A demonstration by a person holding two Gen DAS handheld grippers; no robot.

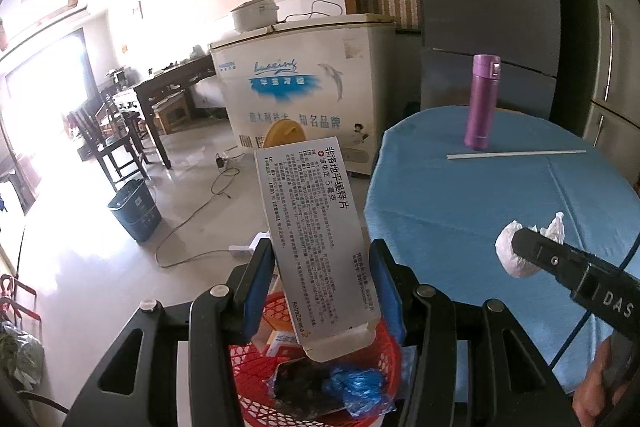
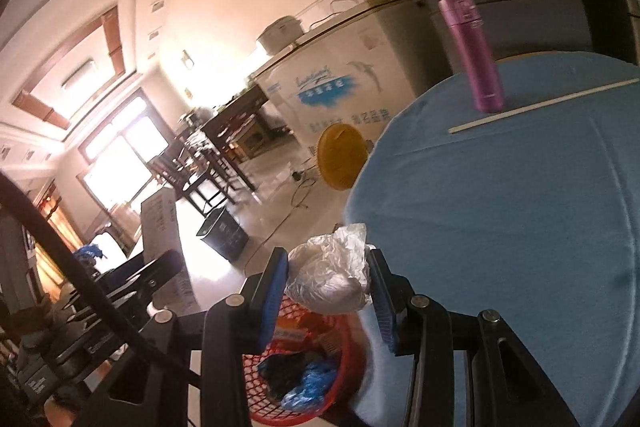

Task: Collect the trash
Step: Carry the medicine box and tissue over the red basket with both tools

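Blue-clothed round table [image 1: 460, 211] off to the right of both tongs, edge just beside them; purple flask [image 1: 482, 103] and a thin white stick [image 1: 516, 154] far across it, well ahead of the tips.

Red mesh basket [image 1: 320, 399] on the floor side of the table edge, directly under and slightly behind the tips of both tongs in the wrist views; already holding crumpled blue plastic [image 1: 360, 391], something dark, and small orange-white packets. Key relation: drop target straight below, not ahead.

Left gripper [image 1: 320, 291]: jaws narrowed onto a white medicine carton [image 1: 316, 227], pads pressing its two long sides near the lower end. Carton long axis running up and away from the tongs, tilted a little left, open flap end hanging low over the basket. Looks ready for release; long box may tip against the rim, a judgement only.

Right gripper [image 2: 328, 291]: jaws clamped on a wadded white plastic bag [image 2: 332, 275], wad bulging above the pads. Basket [image 2: 304, 379] below and slightly left of the tips, table edge close on the right. Both hands about equally near the basket; left seems more squarely over it.
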